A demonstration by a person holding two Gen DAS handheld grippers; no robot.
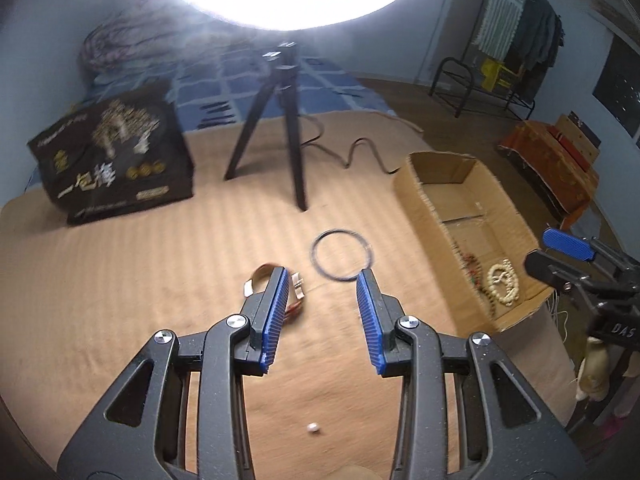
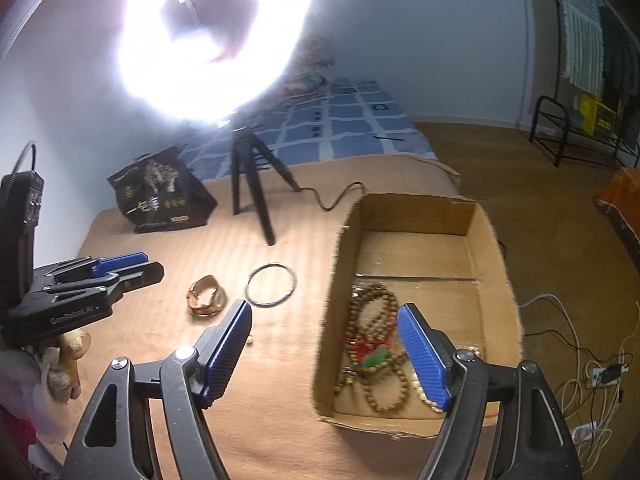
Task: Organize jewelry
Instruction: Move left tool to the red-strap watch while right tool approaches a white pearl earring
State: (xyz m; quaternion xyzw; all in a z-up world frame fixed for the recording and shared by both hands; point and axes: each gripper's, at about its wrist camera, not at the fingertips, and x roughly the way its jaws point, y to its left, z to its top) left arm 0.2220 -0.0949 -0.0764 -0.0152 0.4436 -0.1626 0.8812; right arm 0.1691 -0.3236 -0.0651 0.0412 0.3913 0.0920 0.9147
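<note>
A ring light (image 2: 216, 40) on a black tripod (image 1: 280, 120) glares over a tan blanket (image 1: 160, 248) spread across a bed, where a jewelry sort is under way. At the blanket's right edge stands an open cardboard box (image 2: 472, 216); wooden bead strands (image 2: 376, 320) lie heaped at its near end beside a pale bead bracelet (image 1: 502, 282). A dark printed bag (image 1: 116, 160) sits at the far left. The right gripper (image 2: 324, 332) hangs above the box's near left wall, its blue pads spread wide, one over the blanket and one over the beads, with nothing between them. The left gripper (image 1: 322, 292) hovers low over the blanket, its jaws partly apart and empty. Just past its tips lies a thin dark bangle (image 1: 340, 255), and its left finger half covers a tan-strapped wristwatch (image 2: 206, 295). A small white bead (image 1: 313, 428) rests alone on the blanket nearer the viewer.
</note>
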